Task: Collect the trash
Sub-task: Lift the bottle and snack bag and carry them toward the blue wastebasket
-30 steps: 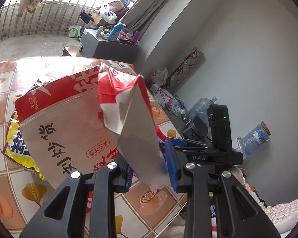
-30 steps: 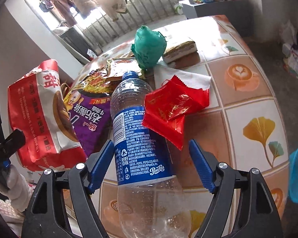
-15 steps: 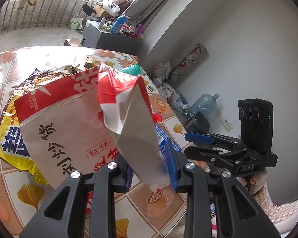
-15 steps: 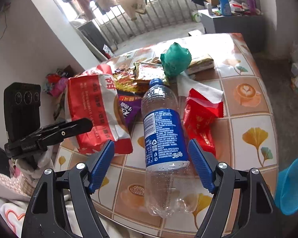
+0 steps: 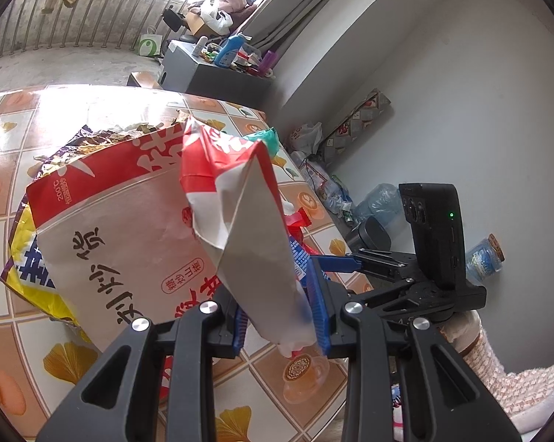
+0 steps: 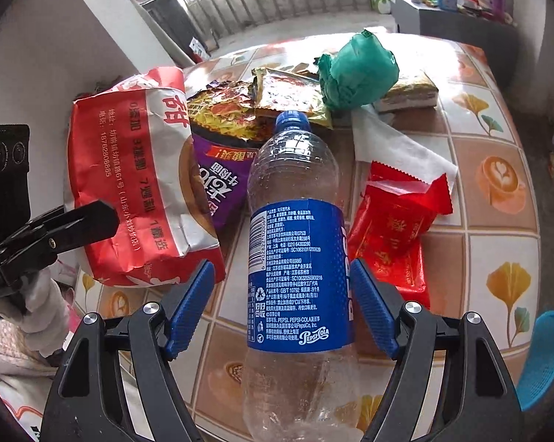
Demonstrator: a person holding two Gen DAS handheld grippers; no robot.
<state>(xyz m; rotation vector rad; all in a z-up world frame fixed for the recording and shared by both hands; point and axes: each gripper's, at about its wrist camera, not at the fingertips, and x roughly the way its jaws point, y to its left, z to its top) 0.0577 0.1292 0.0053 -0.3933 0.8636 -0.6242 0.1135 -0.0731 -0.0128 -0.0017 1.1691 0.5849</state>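
Pinching the red-and-white paper bag (image 5: 137, 243) in my left tongs (image 5: 277, 316), I should centre my spread right tongs (image 6: 280, 305) around the empty plastic bottle (image 6: 295, 258) lying between them.

A big red and white paper bag (image 5: 129, 243) was held up at one corner over the table. A clear bottle (image 6: 299, 258) with a blue cap lay flat. Beside it were seen a red wrapper (image 6: 395, 228), a purple packet (image 6: 221, 184) and a green crumpled bag (image 6: 358, 70).
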